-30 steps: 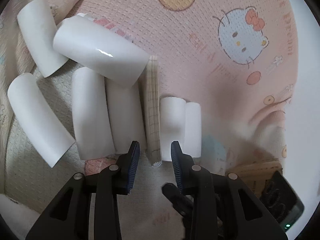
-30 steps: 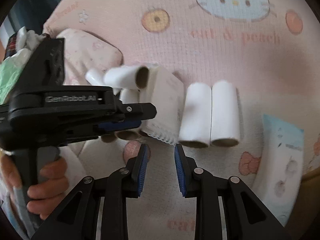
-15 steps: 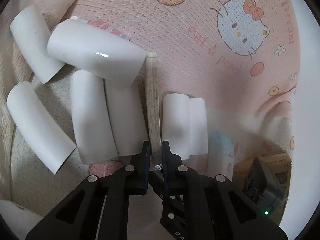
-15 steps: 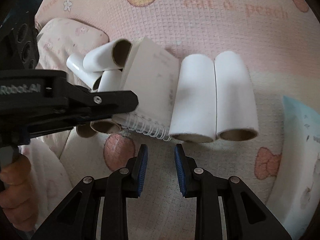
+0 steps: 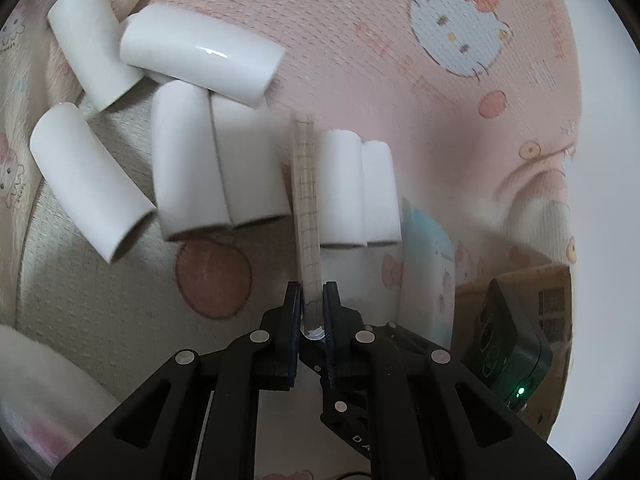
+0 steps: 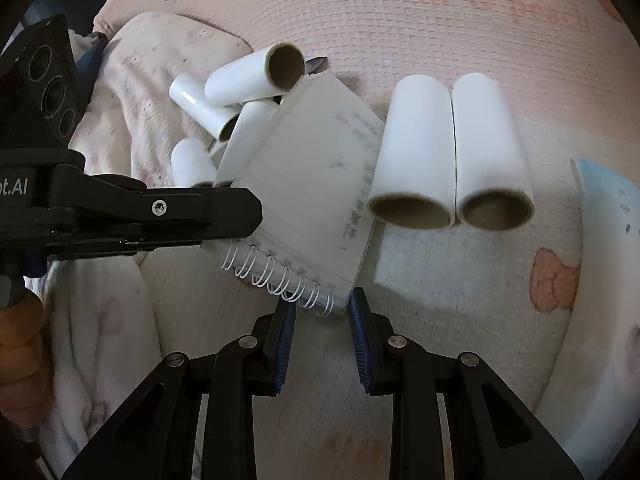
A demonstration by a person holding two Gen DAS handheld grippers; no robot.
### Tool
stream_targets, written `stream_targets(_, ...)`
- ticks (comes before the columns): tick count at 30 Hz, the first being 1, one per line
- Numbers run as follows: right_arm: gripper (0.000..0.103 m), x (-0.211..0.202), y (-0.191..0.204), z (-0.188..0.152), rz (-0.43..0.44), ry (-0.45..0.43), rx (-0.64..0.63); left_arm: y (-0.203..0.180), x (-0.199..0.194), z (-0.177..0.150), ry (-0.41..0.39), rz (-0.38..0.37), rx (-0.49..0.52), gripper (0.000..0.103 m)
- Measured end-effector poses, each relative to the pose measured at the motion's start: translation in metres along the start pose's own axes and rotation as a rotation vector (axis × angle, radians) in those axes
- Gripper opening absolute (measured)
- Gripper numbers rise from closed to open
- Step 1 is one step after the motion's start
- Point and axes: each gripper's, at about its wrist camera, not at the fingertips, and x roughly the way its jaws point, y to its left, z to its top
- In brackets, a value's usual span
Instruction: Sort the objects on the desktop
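Observation:
My left gripper [image 5: 312,296] is shut on the spiral edge of a small spiral notebook [image 5: 306,200], seen edge-on here. In the right wrist view the notebook [image 6: 316,188] hangs tilted above the blanket, with the left gripper's fingers [image 6: 200,208] clamping it from the left. Its lower spiral corner sits right at the tips of my right gripper [image 6: 322,308], whose jaws stand apart and touch nothing. Two white paper rolls [image 6: 452,148] lie side by side right of the notebook. Several more white rolls [image 5: 200,128] are piled to its left.
Everything lies on a pink cartoon-print blanket [image 5: 400,92]. A pale blue and white packet [image 6: 600,240] lies at the right. A hand [image 6: 20,344] holds the left gripper's handle. The right gripper's black housing [image 5: 512,344] shows at lower right, with a wooden edge [image 5: 532,280] behind it.
My left gripper closed on the notebook's spiral edge and lifted it off the blanket, tilting it. The right gripper came down closer to the notebook and the two rolls.

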Motion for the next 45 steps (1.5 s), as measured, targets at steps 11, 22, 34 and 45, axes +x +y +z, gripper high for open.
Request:
stream_targets(11,0.023,-0.047,-0.004,-0.043,-0.043,0.025,0.057,-0.017,-0.001,-0.04,0.029,-0.012,0.024,0.013)
stream_targets(22,0.023,-0.079,0.011,-0.079,-0.084,0.022,0.025,-0.042,0.01,-0.079,0.071,0.088,0.15,0.014)
stream_targets(34,0.024,-0.091,-0.022,-0.096,-0.015,-0.001,0.197,-0.041,0.003,-0.081,0.074,0.118,0.161,0.049)
stream_targets(45,0.06,-0.097,-0.014,-0.085,-0.032,-0.016,0.204,-0.018,-0.007,-0.041,0.027,0.103,0.046,0.052)
